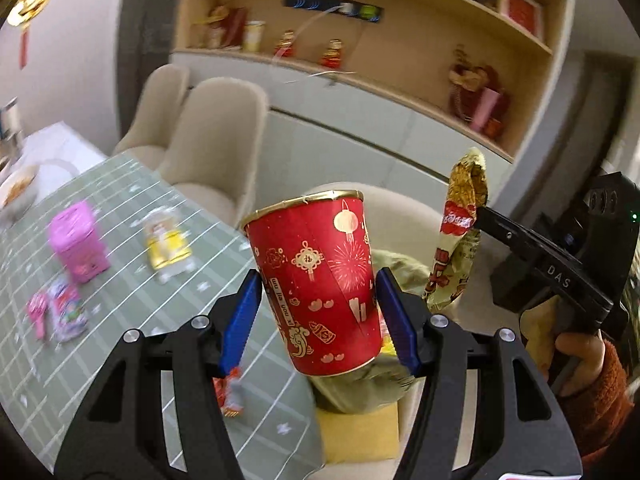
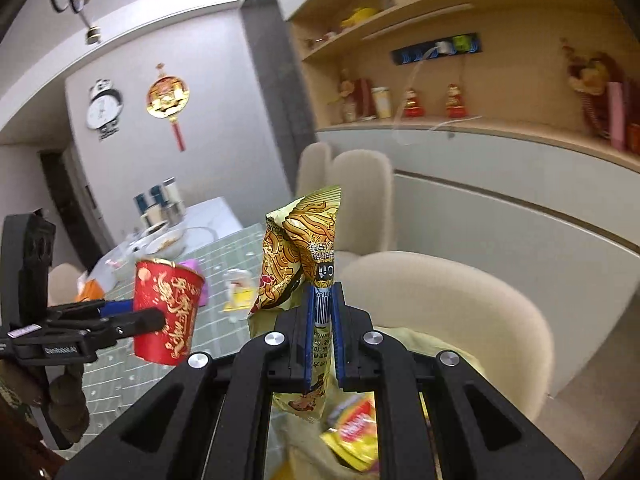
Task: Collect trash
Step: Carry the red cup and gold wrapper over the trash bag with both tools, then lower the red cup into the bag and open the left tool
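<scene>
Green grid-patterned table [image 1: 132,216] lies below both grippers. Left gripper [image 1: 320,312] angles downward, its 2 blue pads clamping a tapered red paper cup [image 1: 316,280] in mid-air. Right gripper [image 2: 323,336], nearly closed, pinches a crinkled yellow foil wrapper [image 2: 300,248] upright. Beyond stand rounded beige chairs [image 2: 440,300].

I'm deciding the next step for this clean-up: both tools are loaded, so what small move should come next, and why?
Probably lower the left tool and release the red paper cup into the open bag on the chair just beneath it. The right tool is shut on the yellow noodle wrapper and can follow. More litter remains on the green table.
</scene>
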Demonstrator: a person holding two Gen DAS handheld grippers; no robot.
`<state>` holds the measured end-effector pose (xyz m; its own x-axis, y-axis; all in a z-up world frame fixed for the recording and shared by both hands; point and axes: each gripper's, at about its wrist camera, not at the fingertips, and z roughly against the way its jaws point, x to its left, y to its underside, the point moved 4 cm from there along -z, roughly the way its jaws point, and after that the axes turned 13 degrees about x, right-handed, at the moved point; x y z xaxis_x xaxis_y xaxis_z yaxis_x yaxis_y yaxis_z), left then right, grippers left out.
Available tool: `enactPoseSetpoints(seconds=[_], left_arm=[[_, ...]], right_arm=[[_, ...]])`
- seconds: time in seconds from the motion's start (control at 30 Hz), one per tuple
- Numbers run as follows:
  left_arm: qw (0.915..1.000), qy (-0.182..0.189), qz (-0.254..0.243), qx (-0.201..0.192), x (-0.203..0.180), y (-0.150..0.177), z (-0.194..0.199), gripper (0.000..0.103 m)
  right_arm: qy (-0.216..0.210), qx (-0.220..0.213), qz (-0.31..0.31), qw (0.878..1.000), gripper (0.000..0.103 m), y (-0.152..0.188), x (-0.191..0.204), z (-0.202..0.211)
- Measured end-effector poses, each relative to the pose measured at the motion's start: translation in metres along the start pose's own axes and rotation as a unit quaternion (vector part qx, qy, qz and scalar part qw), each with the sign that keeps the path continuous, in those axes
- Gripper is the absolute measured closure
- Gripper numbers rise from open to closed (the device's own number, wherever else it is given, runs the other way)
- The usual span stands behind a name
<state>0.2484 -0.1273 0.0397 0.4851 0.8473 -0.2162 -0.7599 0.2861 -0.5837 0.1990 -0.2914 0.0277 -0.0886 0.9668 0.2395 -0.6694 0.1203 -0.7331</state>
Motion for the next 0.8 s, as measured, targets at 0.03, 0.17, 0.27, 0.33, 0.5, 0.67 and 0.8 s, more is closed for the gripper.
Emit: enactPoseSetpoints(seconds=[0.03,0.17,0.27,0.33,0.5,0.67,0.8], left_arm=[[0.9999,0.007,-0.008,0.000,-0.007,-0.002,-0.002,0.047],[0.9981,0.053,-0.029,-0.006,-0.026,-0.010,-0.018,0.047],[0.9948,0.096,-0.034,0.006,-0.035,-0.018,-0.047,0.047],[0.9927,0.111,-0.035,0.031,-0.043,-0.019,-0.071,0.047],[0.9892,0.105,-0.059,0.082,-0.067,-0.014,-0.123,0.047],[0.9780,0.091,-0.090,0.165,-0.087,-0.003,-0.178,0.047],[0.9688,0.061,-0.102,0.217,-0.091,0.006,-0.206,0.047]], right_arm=[[0.009,-0.006,-0.008,1.000,0.093,0.003,-0.006,0.006],[0.049,-0.020,-0.035,0.998,0.093,0.013,-0.027,0.024],[0.071,-0.023,-0.059,0.995,0.093,0.020,-0.046,0.031],[0.079,-0.024,-0.067,0.994,0.093,0.023,-0.056,0.032],[0.085,-0.028,-0.089,0.992,0.093,0.032,-0.076,0.029],[0.091,-0.025,-0.100,0.991,0.093,0.040,-0.089,0.022],[0.100,-0.025,-0.108,0.989,0.093,0.045,-0.100,0.021]])
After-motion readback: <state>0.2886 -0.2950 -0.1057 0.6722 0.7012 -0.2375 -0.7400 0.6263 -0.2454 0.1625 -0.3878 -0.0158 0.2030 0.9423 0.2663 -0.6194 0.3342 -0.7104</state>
